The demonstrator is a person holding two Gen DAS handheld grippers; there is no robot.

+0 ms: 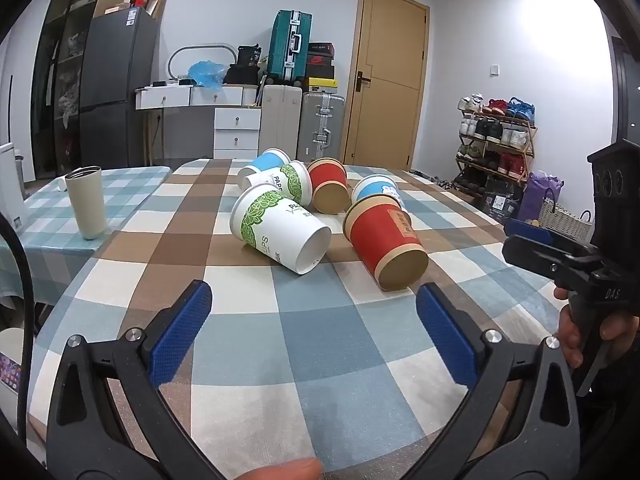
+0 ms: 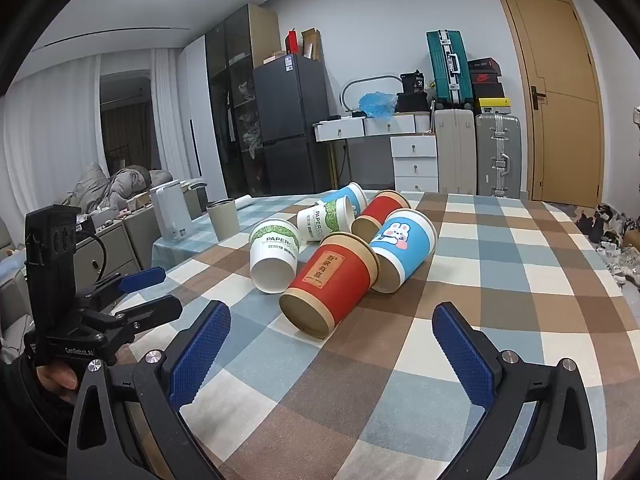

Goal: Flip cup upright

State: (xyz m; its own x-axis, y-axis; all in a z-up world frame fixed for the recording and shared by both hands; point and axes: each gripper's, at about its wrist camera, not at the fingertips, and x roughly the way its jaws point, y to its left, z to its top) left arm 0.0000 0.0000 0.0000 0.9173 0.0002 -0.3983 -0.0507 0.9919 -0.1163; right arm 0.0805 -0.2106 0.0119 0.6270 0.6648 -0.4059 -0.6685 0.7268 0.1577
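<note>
Several paper cups lie on their sides in a cluster on the checked tablecloth (image 1: 320, 344). Nearest are a red cup (image 1: 384, 246), also in the right wrist view (image 2: 330, 280), and a white cup with green leaves (image 1: 280, 232), also in the right wrist view (image 2: 275, 256). A blue cup with a rabbit (image 2: 404, 248) lies beside the red one. Further back lie another red cup (image 1: 329, 190), another white-green cup (image 1: 280, 182) and another blue cup (image 1: 264, 162). My left gripper (image 1: 314, 308) is open and empty, short of the cluster. My right gripper (image 2: 332, 330) is open and empty, its bases facing the near red cup.
A beige tumbler (image 1: 86, 202) stands upright on the neighbouring table at the left. The right gripper shows at the right edge of the left wrist view (image 1: 520, 236); the left gripper shows at the left of the right wrist view (image 2: 152, 292). Suitcases, drawers and a fridge stand behind the table.
</note>
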